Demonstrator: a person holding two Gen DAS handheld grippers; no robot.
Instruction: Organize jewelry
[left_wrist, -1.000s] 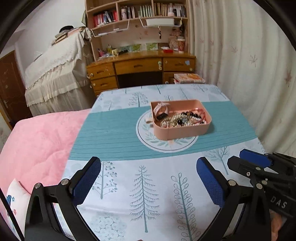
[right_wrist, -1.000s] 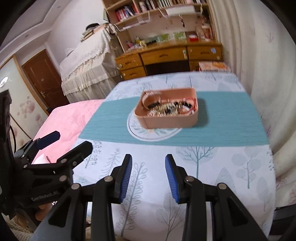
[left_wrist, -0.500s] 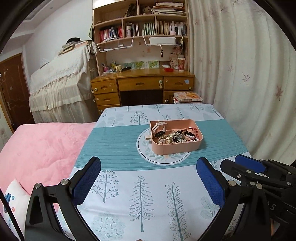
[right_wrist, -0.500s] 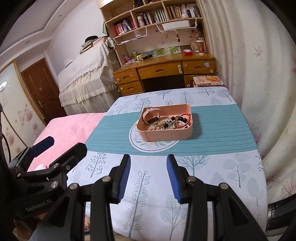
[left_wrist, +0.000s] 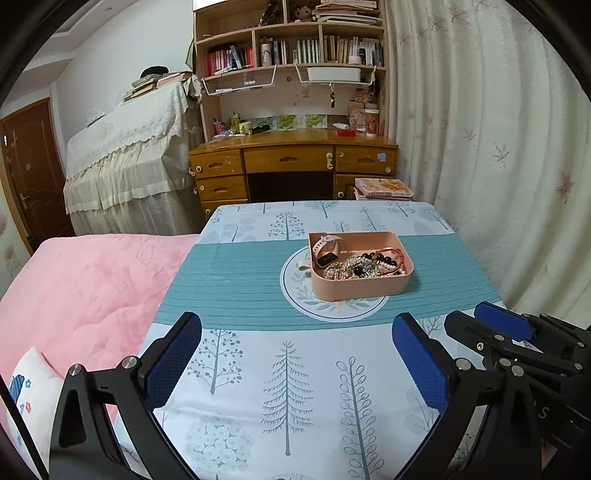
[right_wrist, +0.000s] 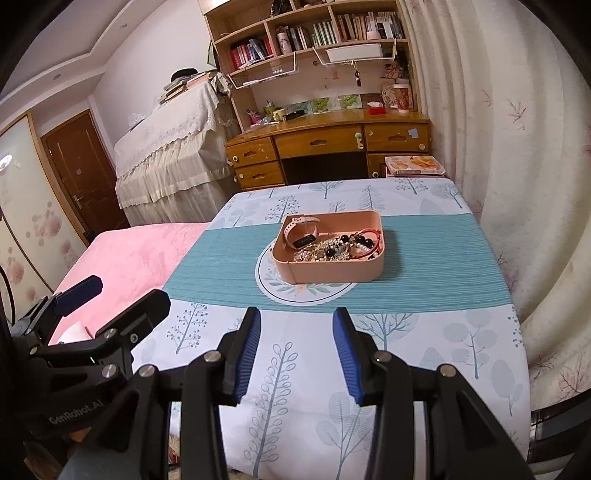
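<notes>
Left gripper (left_wrist: 295, 363) gapes wide, right gripper (right_wrist: 297, 350) narrower, both empty; bare tablecloth (left_wrist: 295, 406) before the jewelry tray (left_wrist: 360, 284).

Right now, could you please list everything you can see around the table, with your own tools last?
Tray: one, pink, on the round print mid-table.
Watch: one, pink strap, dark face, left end of the tray.
Bead bracelets: a tangled heap, black, red and pale, uncountable, right part of the tray.
Tablecloth: one, white with tree prints and a teal band, over the table.
Blanket: one, pink, left of the table.
Desk: one, wooden, with drawers, behind the table.
Bookshelf: one, wooden, above the desk.
Curtain: pale, right side.
Door: one, brown, far left.
Left tool: open, empty, over the near tablecloth.
Right tool: open, empty, over the near tablecloth.
</notes>
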